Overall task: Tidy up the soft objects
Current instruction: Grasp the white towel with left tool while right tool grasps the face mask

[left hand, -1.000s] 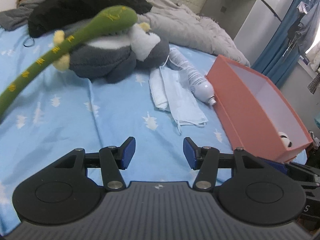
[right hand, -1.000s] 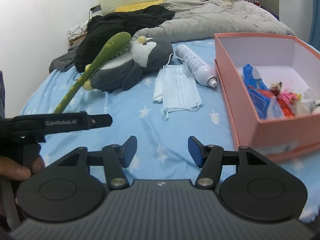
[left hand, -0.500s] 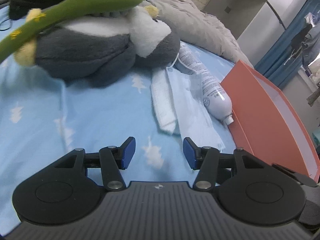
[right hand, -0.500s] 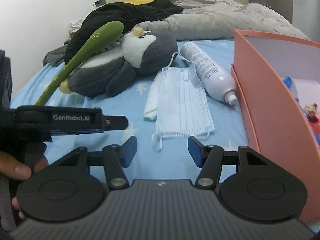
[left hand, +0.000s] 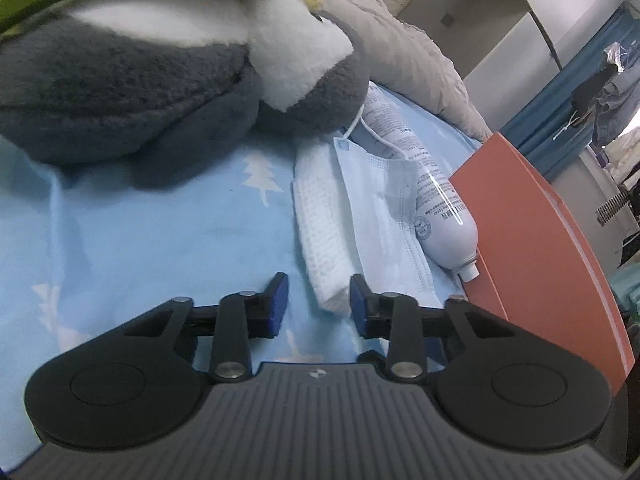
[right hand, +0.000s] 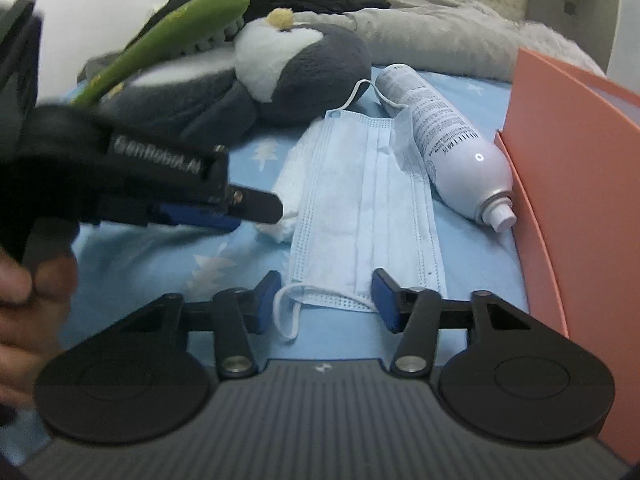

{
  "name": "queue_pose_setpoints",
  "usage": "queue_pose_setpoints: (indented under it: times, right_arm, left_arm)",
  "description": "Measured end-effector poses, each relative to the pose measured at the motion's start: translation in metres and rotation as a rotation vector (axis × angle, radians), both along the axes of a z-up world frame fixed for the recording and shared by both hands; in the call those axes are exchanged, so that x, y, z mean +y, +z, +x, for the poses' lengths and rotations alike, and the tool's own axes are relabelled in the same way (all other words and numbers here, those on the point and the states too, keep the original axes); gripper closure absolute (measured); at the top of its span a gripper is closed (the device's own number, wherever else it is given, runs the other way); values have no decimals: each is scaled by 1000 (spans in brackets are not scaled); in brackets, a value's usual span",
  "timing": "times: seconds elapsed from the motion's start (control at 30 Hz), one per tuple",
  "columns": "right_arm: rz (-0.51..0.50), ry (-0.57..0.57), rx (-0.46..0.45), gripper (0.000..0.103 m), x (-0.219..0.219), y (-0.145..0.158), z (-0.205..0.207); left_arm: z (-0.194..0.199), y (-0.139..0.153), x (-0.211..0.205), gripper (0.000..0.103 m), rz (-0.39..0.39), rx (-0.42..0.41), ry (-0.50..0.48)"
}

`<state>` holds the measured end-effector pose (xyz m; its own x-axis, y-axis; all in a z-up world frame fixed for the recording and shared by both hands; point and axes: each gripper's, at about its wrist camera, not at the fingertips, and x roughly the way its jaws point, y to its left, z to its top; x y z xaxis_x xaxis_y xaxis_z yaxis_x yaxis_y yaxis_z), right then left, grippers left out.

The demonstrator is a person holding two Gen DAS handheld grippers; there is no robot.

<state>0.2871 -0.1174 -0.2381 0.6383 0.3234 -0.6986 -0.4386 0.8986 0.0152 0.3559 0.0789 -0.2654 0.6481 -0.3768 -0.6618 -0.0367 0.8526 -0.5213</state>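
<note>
Right wrist view: right gripper (right hand: pixel 326 294) and left gripper (right hand: pixel 256 210), both spread but narrowing, line up on the face mask (right hand: pixel 366 216) and the folded white cloth (right hand: pixel 290 192) beside it, probably to pinch them.

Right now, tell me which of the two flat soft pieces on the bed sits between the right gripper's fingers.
The pale blue pleated face mask, its near edge between the right gripper. The white folded cloth lies beside it, partly underneath.

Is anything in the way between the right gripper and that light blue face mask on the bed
Nothing visible. The right gripper, jaws just closing but not yet pressing, already straddles the near edge of the light blue pleated face mask. The left gripper sits aside at the white folded cloth.
</note>
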Motion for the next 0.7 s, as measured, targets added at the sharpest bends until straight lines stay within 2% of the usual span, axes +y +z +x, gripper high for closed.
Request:
queue_pose_setpoints:
  times: [0.07, 0.13, 0.2, 0.3, 0.47, 0.7]
  right_arm:
    - [-19, -5, -7, 68, 0, 0, 0]
    - [-42, -20, -10, 85, -3, 1, 3]
    - [-33, -35, 2, 93, -7, 3, 8]
    - [-1, -69, 16, 96, -14, 7, 9]
    - [-3, -101, 9, 96, -21, 16, -4]
    - [-4, -121, -4, 96, -32, 36, -36]
  left_arm:
    - [5, -5, -2, 81, -15, 13, 1]
    - [7, -7, -4, 85, -30, 16, 0]
    - [9, -7, -9, 95, -2, 10, -8]
    - [7, -5, -14, 98, 17, 3, -8]
    - [-8, 5, -16, 99, 20, -2, -7]
    - [-51, 28, -11, 100, 0, -9, 29]
